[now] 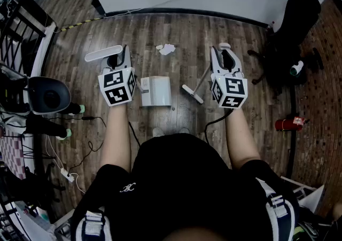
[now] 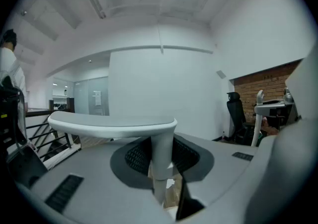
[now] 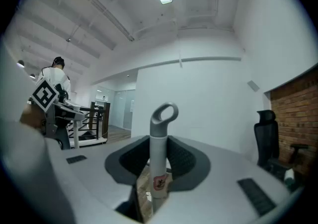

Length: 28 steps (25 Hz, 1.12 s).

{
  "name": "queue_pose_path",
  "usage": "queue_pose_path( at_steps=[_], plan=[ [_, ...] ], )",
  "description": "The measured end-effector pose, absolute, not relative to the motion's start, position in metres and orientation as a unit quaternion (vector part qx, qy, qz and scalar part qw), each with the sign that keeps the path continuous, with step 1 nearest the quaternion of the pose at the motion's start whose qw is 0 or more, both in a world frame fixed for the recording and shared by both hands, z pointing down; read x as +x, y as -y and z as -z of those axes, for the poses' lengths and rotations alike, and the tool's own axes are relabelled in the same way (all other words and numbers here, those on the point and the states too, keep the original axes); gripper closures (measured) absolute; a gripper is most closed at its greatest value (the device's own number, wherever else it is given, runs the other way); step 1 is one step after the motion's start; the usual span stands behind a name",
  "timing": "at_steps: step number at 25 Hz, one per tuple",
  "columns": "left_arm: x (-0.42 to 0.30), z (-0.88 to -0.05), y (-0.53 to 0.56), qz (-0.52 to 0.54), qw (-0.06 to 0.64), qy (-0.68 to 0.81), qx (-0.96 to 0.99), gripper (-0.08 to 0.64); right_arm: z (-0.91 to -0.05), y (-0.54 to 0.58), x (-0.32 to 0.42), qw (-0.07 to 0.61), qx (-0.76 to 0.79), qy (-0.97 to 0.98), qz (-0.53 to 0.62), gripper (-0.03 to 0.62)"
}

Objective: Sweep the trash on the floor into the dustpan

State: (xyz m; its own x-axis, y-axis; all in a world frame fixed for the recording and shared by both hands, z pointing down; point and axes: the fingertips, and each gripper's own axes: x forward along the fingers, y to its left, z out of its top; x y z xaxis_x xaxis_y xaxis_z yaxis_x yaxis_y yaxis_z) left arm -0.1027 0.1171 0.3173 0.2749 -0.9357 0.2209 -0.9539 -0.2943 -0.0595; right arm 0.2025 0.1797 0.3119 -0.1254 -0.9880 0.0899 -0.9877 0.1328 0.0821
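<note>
Setting: a person stands on a wooden floor (image 1: 187, 26) near a white wall, seen from above, with a tool in each hand.
Left tool (image 1: 118, 59): its jaws are clamped on the upright stem of the dustpan handle (image 2: 160, 151), just below the wide white T-shaped top bar.
Dustpan (image 1: 156, 91): white and squarish, it sits low at the floor in front of the person's feet, just to the right of the left tool. Its tray looks empty as far as the head view shows.
Right tool (image 1: 227, 59): its jaws are closed around the broom handle (image 3: 158, 156), a pale stick with a small sticker and a grey hanging loop at the top.
Broom head (image 1: 192, 94): a narrow white bar on the floor, just right of the dustpan and a little apart from it.
Trash (image 1: 167, 49): a small crumpled white piece lies on the bare floor beyond the dustpan, nearer the wall, with a smaller scrap beside it. It touches neither broom nor dustpan.
Progress: both implements are gripped and held side by side, so the pick-up part appears done. No sweeping shows. The trash is outside the pan.
Left to do: most likely reach the broom head past the trash, set the dustpan mouth facing it, and draw the pieces in.
Nearby: a black office chair (image 1: 288, 37) stands well off to the right.
</note>
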Motion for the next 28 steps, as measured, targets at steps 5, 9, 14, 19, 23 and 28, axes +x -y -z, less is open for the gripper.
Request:
queue_pose_path(
  at_steps=[5, 9, 14, 19, 23, 28],
  plan=[
    [-0.079, -0.32, -0.109, -0.115, 0.043, 0.588, 0.799, 0.468, -0.316, -0.17, 0.226, 0.064, 0.662, 0.747, -0.005, 0.48],
    [-0.069, -0.325, -0.103, -0.126, 0.043, 0.589, 0.797, 0.469, -0.318, -0.164, 0.241, 0.061, 0.661, 0.748, -0.014, 0.48],
    [-0.061, -0.323, -0.094, -0.122, 0.041, 0.598, 0.791, 0.468, -0.318, -0.153, 0.254, 0.058, 0.651, 0.756, -0.02, 0.48],
    [-0.062, -0.33, -0.074, -0.115, 0.048, 0.597, 0.792, 0.468, -0.323, -0.137, 0.255, 0.062, 0.648, 0.759, -0.023, 0.48],
    [-0.069, -0.333, -0.045, -0.106, 0.048, 0.598, 0.793, 0.468, -0.326, -0.111, 0.246, 0.064, 0.646, 0.761, -0.021, 0.48],
    [-0.066, -0.348, -0.007, -0.102, 0.056, 0.588, 0.8, 0.468, -0.33, -0.07, 0.252, 0.071, 0.656, 0.751, -0.035, 0.48]
  ],
)
